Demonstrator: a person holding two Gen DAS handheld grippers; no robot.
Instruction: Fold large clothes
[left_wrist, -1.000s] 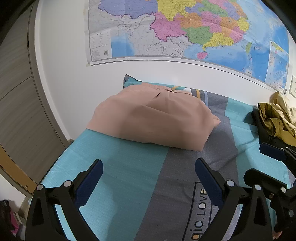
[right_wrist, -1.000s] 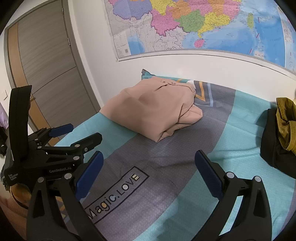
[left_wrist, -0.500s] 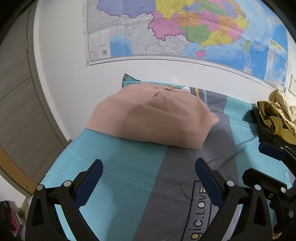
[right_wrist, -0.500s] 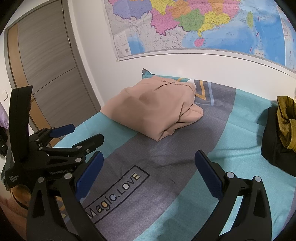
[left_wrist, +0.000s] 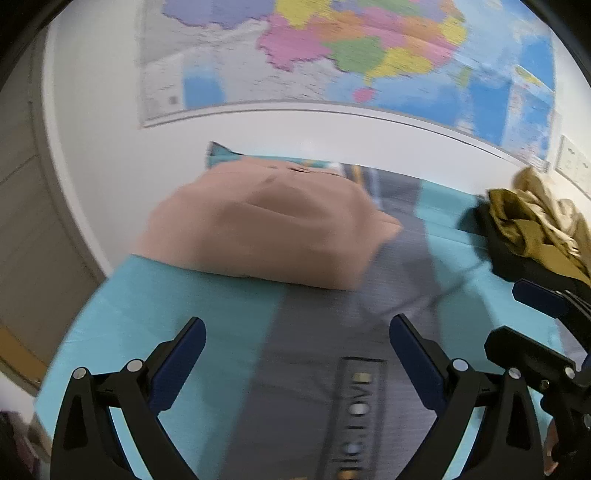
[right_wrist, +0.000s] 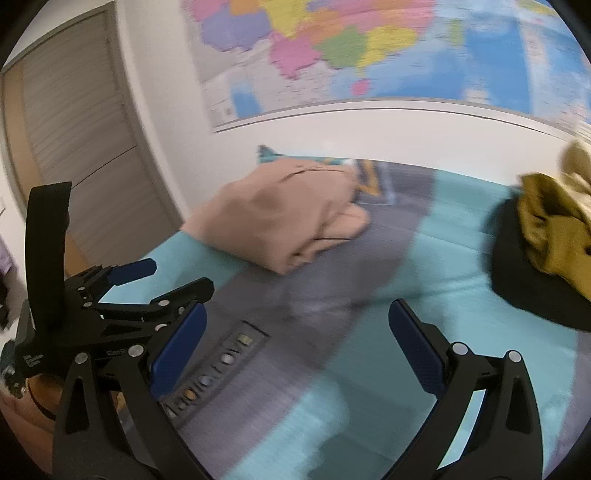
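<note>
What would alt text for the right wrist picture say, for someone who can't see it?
A folded pink garment lies on a teal and grey bedspread near the wall, under a colourful map. The open right gripper frames the view, with the left gripper at left. A mustard and black clothes pile sits at right; the picture is motion-blurred.

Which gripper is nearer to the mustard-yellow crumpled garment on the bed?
Right. The right gripper is open with the mustard-yellow crumpled garment ahead to its right; the left gripper, also open, sits on the far side of it.
</note>
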